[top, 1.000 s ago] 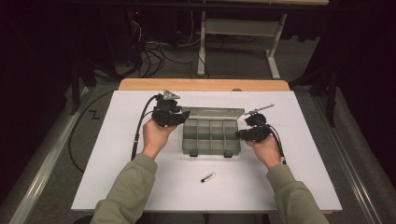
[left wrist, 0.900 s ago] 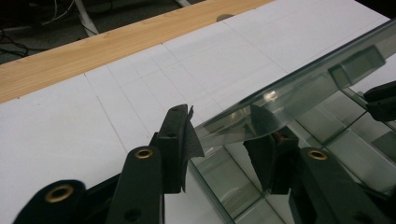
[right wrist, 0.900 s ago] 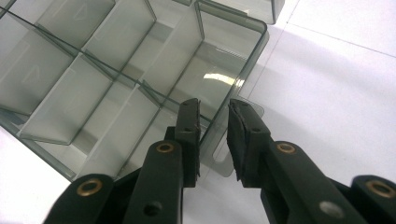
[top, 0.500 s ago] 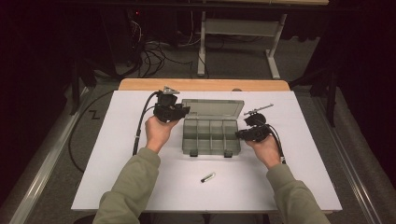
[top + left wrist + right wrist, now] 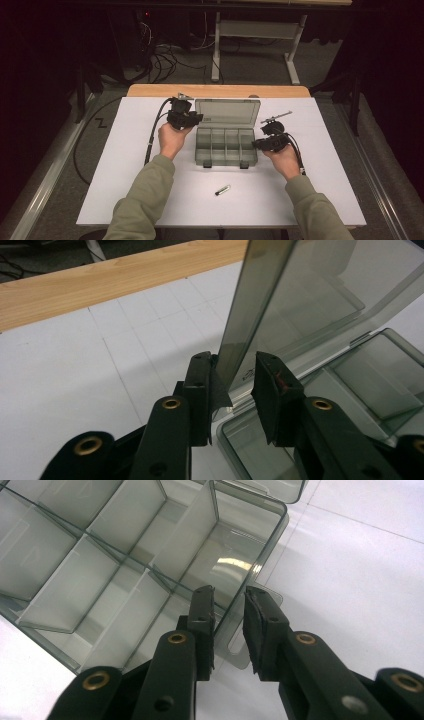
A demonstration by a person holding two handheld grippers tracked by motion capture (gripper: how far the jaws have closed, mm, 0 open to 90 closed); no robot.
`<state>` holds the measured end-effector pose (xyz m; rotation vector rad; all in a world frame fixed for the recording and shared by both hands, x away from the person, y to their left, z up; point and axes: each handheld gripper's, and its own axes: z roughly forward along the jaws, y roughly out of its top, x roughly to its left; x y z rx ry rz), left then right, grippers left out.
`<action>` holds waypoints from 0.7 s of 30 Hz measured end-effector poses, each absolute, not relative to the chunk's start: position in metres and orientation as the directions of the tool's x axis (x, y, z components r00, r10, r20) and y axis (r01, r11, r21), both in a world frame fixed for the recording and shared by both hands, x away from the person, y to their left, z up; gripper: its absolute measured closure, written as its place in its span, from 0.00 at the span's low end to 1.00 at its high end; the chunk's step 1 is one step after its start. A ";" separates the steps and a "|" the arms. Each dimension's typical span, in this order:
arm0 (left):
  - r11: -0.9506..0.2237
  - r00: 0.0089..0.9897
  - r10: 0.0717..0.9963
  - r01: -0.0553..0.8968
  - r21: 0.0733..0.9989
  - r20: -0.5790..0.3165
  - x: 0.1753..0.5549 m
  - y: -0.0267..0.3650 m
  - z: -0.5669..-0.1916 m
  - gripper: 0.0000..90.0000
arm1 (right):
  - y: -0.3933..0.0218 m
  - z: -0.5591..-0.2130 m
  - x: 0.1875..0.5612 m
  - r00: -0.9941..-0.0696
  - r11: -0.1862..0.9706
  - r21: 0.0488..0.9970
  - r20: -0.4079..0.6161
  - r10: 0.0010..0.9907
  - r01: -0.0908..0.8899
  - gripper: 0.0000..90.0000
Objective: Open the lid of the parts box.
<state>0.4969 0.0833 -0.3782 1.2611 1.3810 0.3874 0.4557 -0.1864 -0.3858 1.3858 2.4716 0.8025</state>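
With the left gripper (image 5: pixel 231 390) jaws just closing around the raised lid (image 5: pixel 280 315) but not yet pinching, and the right gripper (image 5: pixel 229 625) loosely straddling the organizer box (image 5: pixel 226 146)'s right wall mid-table, the lid could slip and slam.

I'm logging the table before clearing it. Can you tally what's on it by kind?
Clear plastic compartment box, lid open: 1
Small dark capsule-like item: 1
Hand-held grippers, left gripper and right gripper: 2
Total: 4
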 end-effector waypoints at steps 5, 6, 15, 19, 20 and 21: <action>0.354 0.230 0.842 0.448 0.821 -0.489 0.504 0.080 -0.384 0.77 | -0.187 -0.386 0.456 -0.545 0.417 0.544 0.090 0.834 0.728 0.84; 0.355 0.228 0.842 0.450 0.819 -0.490 0.505 0.080 -0.385 0.77 | -0.187 -0.386 0.456 -0.545 0.417 0.543 0.090 0.834 0.729 0.84; 0.357 0.217 0.844 0.456 0.815 -0.491 0.509 0.080 -0.390 0.78 | -0.186 -0.385 0.456 -0.543 0.418 0.540 0.087 0.835 0.731 0.84; 0.358 0.204 0.847 0.462 0.811 -0.491 0.512 0.079 -0.393 0.78 | -0.186 -0.385 0.456 -0.544 0.419 0.540 0.087 0.835 0.730 0.84; 0.356 0.200 0.849 0.466 0.810 -0.489 0.512 0.079 -0.394 0.78 | -0.186 -0.385 0.456 -0.544 0.420 0.540 0.087 0.834 0.730 0.84; 0.353 0.198 0.852 0.466 0.811 -0.485 0.513 0.079 -0.395 0.79 | -0.186 -0.385 0.456 -0.544 0.420 0.540 0.087 0.834 0.730 0.84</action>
